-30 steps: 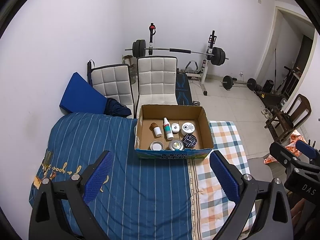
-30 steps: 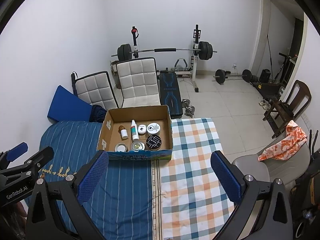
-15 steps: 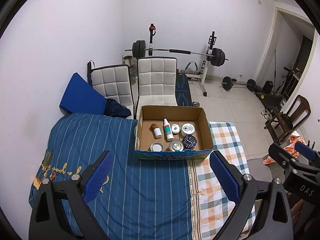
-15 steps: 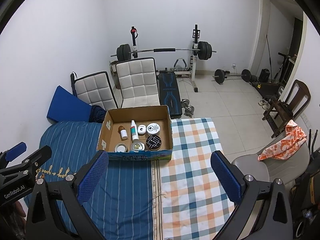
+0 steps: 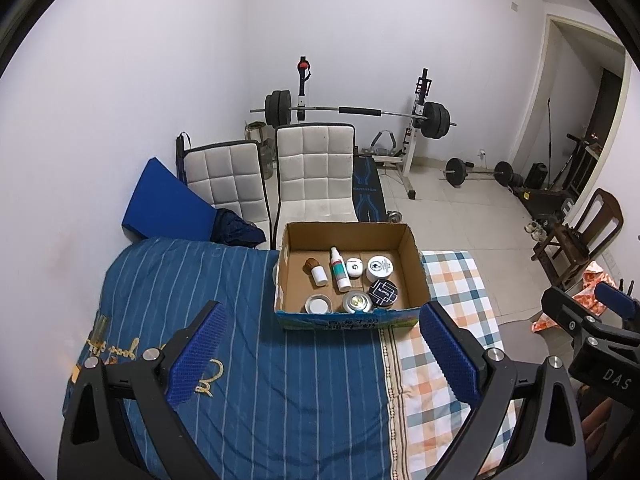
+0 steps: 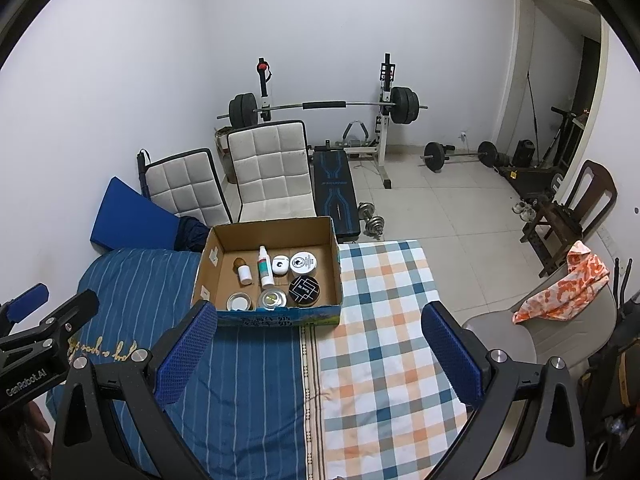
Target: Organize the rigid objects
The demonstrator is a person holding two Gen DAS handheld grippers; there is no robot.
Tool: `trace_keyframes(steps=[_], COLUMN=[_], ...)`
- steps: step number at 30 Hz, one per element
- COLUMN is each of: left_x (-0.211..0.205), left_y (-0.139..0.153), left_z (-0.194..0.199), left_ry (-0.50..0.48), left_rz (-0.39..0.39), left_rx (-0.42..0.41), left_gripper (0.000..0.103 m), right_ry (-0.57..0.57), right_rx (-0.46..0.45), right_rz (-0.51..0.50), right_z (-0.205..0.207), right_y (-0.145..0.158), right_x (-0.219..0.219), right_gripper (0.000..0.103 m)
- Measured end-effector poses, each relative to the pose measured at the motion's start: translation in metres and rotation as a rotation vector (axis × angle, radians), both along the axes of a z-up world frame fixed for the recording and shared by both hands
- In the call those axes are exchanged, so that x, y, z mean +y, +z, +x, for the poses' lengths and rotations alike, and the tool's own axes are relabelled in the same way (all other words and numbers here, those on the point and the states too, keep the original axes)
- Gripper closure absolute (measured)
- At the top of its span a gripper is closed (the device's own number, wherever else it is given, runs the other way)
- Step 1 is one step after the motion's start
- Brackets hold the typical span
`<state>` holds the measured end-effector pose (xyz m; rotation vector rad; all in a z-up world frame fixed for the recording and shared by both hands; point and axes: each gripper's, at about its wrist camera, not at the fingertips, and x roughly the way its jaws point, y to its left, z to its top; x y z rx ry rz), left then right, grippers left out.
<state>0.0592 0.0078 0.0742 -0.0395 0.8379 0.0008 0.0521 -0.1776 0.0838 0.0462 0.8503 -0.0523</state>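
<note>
Right, cardboard box (image 5: 348,272) sits on the bed's blue striped cover (image 5: 248,360), holding a spray bottle (image 5: 339,270), jars and tins. We hold left gripper (image 5: 324,360) and right gripper (image 6: 316,356) wide open, empty, well short of it.

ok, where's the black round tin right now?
In both wrist views the black round tin sits in the cardboard box, front right corner, just in front of the white jar and right of the silver tin.
</note>
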Motion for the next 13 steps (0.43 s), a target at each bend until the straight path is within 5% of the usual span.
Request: trace_keyframes(steps=[13], left_x=[0.0049], left_y=[0.0075], left_z=[-0.0021], left_ry=[0.024], left_rz=[-0.046], left_rx=[-0.057], left_gripper=[0.000], right_ry=[0.002], right_rx=[0.000], right_rz=[0.000], right_z=[0.0006], right_y=[0.0001], right_x=[0.0006], right_gripper=[0.000])
